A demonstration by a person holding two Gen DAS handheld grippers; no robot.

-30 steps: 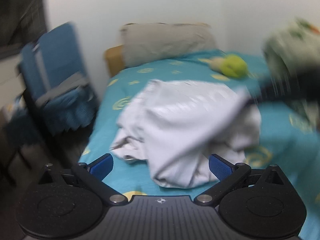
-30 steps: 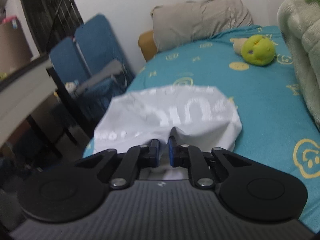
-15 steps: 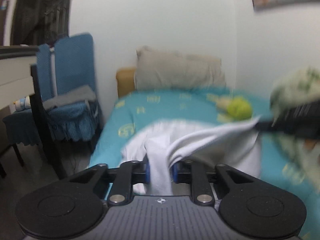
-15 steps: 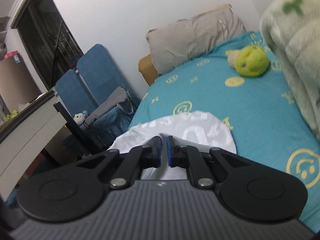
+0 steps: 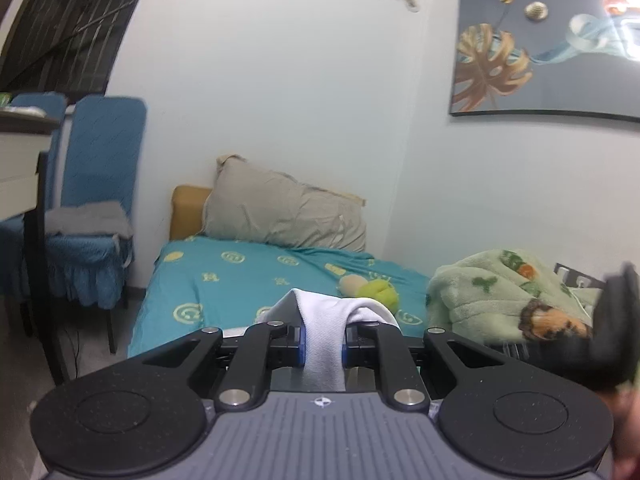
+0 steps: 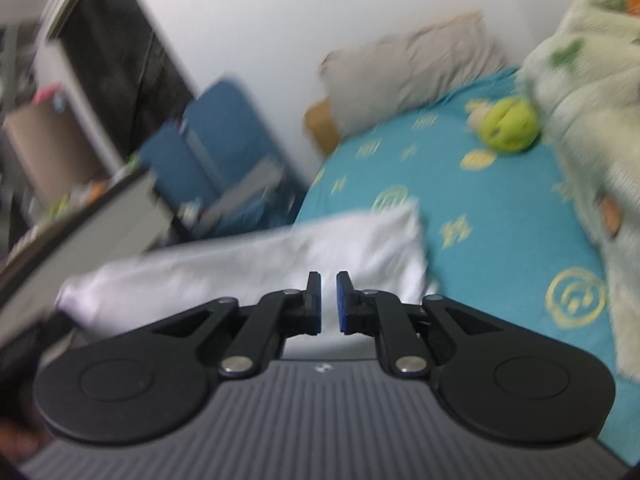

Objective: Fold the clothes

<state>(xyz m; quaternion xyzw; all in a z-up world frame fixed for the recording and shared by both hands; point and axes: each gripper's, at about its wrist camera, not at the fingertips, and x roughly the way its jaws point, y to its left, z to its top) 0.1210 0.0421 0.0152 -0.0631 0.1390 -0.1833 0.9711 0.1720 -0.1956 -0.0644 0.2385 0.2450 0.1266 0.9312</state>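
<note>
My left gripper (image 5: 323,344) has its jaws clamped on a fold of the white garment (image 5: 324,332), the cloth bunched between the blue pads (image 5: 301,346) and rising in a peak just past them. My right gripper (image 6: 328,304) shows a narrow gap between its own blue pads (image 6: 316,306), and those jaws are opening; no cloth sits in the gap that I can see, though the view is blurred. From the right wrist camera the white garment (image 6: 248,268) stretches out in a long band just beyond the fingertips, above the near end of the bed (image 6: 480,208).

The bed (image 5: 224,288), in a teal sheet printed with yellow smiley faces, is my landmark. At its head leans a grey pillow (image 5: 284,212), against a tan headboard (image 5: 188,212). A yellow-green plush toy (image 5: 378,290) lies on the bed toward the wall side, touching a heaped pale green blanket (image 5: 492,296). Beside the bed on the open side stands a blue-covered chair (image 5: 100,184) with grey fabric on its seat. Above the bed on the wall hangs a leaf-print picture (image 5: 544,40). The black body of the right gripper (image 5: 600,344) intrudes from the blanket side in the left wrist view.
</note>
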